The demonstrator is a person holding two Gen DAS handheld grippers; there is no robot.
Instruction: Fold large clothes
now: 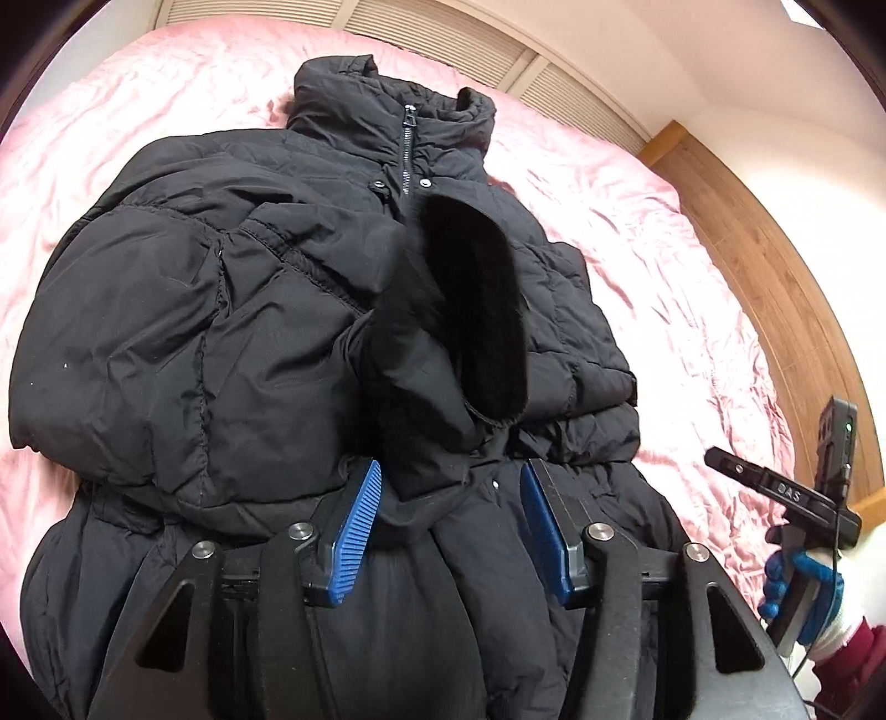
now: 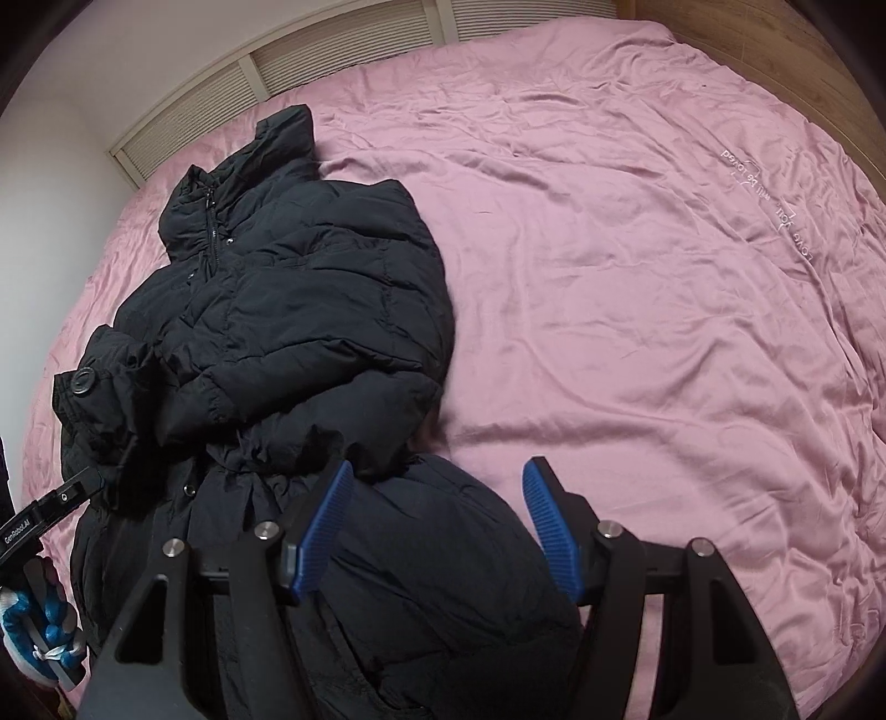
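Note:
A black puffer jacket [image 1: 232, 332] lies face up on the pink bed, collar at the far end, both sleeves folded in across the chest. One cuff [image 1: 482, 321] gapes open at the middle. My left gripper [image 1: 451, 498] is open and empty over the jacket's waist. My right gripper [image 2: 437, 504] is open and empty over the jacket's lower right edge [image 2: 432, 554]. The jacket also shows in the right wrist view [image 2: 310, 310]. The right gripper's body appears at the right edge of the left wrist view [image 1: 797, 493].
The pink bedsheet [image 2: 637, 288] spreads wide to the right of the jacket. A wooden bed frame [image 1: 775, 260] runs along the right side. Slatted panels [image 2: 343, 50] and a white wall stand behind the bed's far edge.

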